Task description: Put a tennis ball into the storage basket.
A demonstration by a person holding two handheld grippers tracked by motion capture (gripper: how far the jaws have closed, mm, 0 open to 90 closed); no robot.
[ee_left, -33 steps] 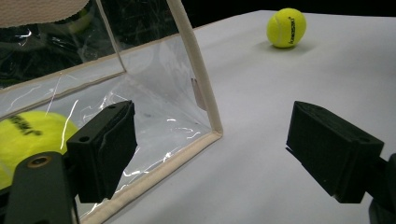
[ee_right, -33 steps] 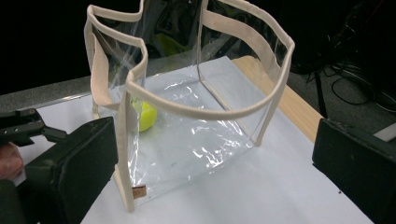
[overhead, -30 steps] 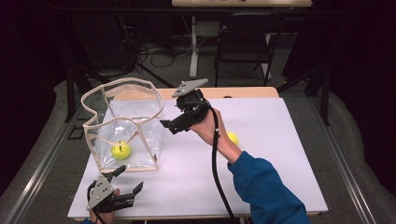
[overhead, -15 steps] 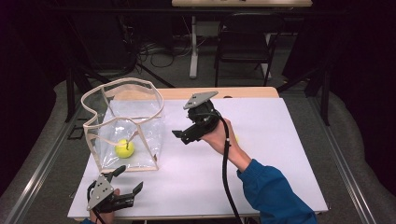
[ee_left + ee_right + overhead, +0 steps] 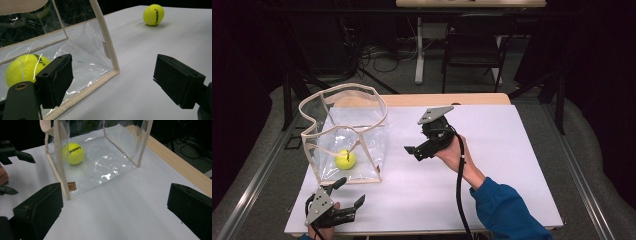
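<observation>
My right gripper (image 5: 418,151) hangs open, empty, at three o'clock of the clear bag (image 5: 362,131). My left gripper (image 5: 343,195), jaws apart, sits at its six o'clock. A tennis ball (image 5: 345,159) lies inside.

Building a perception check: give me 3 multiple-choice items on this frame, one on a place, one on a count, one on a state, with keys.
1. Where is the tennis ball nearest the left gripper?
A. inside the clear bag
B. between the left jaws
C. on the floor

2. How many tennis balls show in the left gripper view?
A. one
B. two
C. four

3. How do the right gripper's jaws stand?
A. shut on a ball
B. shut on the bag's rim
C. open, holding nothing

Key:
1 A: the tennis ball lies on the bottom of the clear bag, beyond the left gripper.
2 B: one in the bag, a second tennis ball out on the white table.
3 C: the right gripper hangs above the table, jaws wide apart, nothing between.
</observation>
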